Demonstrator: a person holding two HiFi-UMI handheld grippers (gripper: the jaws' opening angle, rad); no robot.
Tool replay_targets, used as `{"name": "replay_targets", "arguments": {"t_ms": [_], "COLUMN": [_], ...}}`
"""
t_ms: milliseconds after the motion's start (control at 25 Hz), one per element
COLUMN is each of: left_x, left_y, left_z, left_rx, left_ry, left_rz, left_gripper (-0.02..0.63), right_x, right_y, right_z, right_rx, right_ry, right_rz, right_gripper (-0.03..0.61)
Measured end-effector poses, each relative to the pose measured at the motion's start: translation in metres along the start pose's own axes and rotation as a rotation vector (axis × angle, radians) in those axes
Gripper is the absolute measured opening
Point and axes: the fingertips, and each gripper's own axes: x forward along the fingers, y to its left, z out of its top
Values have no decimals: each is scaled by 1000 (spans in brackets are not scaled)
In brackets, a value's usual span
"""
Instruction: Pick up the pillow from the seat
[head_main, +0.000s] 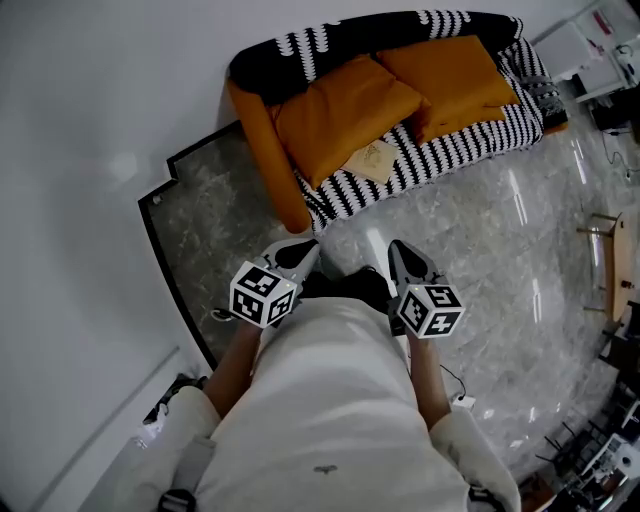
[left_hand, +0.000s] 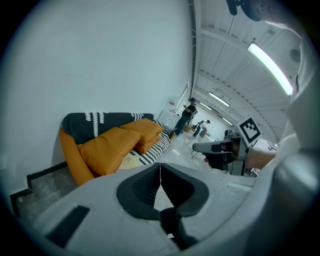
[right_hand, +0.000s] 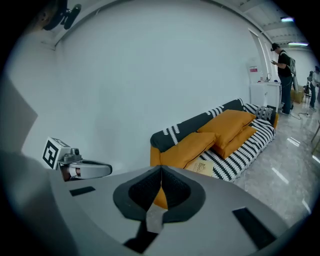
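Two orange pillows lean on a sofa (head_main: 512, 118) covered in black-and-white stripes: a left pillow (head_main: 340, 115) and a right pillow (head_main: 450, 80). A small beige card (head_main: 372, 160) lies on the seat in front of them. My left gripper (head_main: 308, 250) and right gripper (head_main: 396, 250) are held side by side in front of me, a stretch of floor short of the sofa, both shut and empty. The left gripper view shows its jaws (left_hand: 160, 166) closed, with the pillows (left_hand: 107, 147) beyond. In the right gripper view the jaws (right_hand: 161, 170) meet, pointing toward the left pillow (right_hand: 192, 146).
The sofa's orange arm (head_main: 265, 150) is at its left end, against a white wall (head_main: 100, 100). Grey marble floor (head_main: 500, 250) with a dark border (head_main: 165, 260) lies between me and the sofa. A white cabinet (right_hand: 265, 92) and a standing person (right_hand: 284, 75) are past the sofa's far end.
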Motion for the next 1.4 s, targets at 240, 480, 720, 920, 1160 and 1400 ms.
{"name": "replay_targets", "arguments": {"t_ms": [240,480,720,920,1160,1400], "left_x": [4,16,45,79,127,170], "left_y": [-3,-6,-19,-35,-55,-70], "left_z": [-4,0,26,47,62,81], "left_rx": [-7,-17,-43,-63,-75,-67], "left_ry": [21,25,-5,-25,-17,-8], "left_rz": [17,59,112,149,168,202], "left_gripper": [13,14,14,14,14,14], "right_x": [-1,8,17,22,27,29], "right_y": [-5,-16,-44,-71,-111,-155], "right_z": [-1,9,37,60,81,97], "right_rx": [35,28,-10,-44,-71,-70], "right_ry": [-7,1,20,45,70,86], "right_rz": [23,83,158,234,292,333], "right_gripper": [8,8,8,8,9,9]}}
